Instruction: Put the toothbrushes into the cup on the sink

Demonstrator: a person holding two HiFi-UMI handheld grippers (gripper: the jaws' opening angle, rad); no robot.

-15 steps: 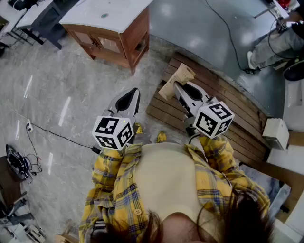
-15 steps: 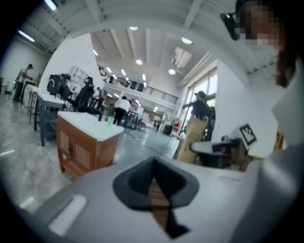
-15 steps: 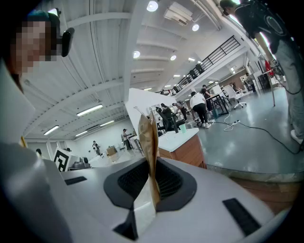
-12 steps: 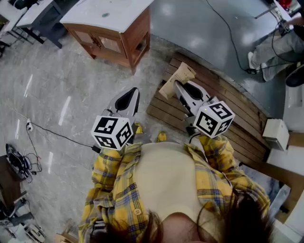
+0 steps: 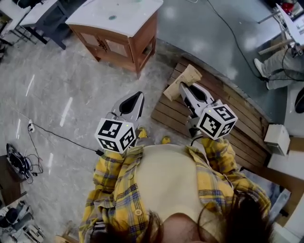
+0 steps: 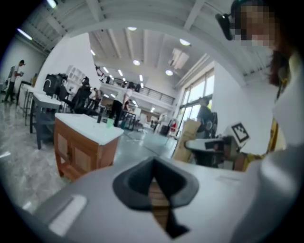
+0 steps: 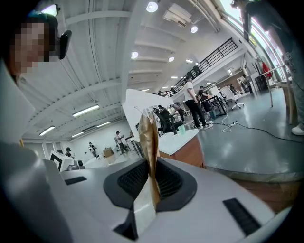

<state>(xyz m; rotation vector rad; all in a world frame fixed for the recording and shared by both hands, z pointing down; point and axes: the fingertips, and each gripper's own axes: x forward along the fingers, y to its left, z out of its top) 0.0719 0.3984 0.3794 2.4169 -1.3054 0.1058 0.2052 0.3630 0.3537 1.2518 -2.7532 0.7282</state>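
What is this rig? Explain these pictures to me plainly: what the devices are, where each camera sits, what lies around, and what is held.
A person holds a two-jaw gripper in each hand. The head view looks down from their head; each gripper view rides on a gripper, looking along its jaws. The left gripper is shut and empty. The right gripper pinches a brown paper packet. Ahead stands a white-topped wooden cabinet; a slatted wooden platform lies on the floor.
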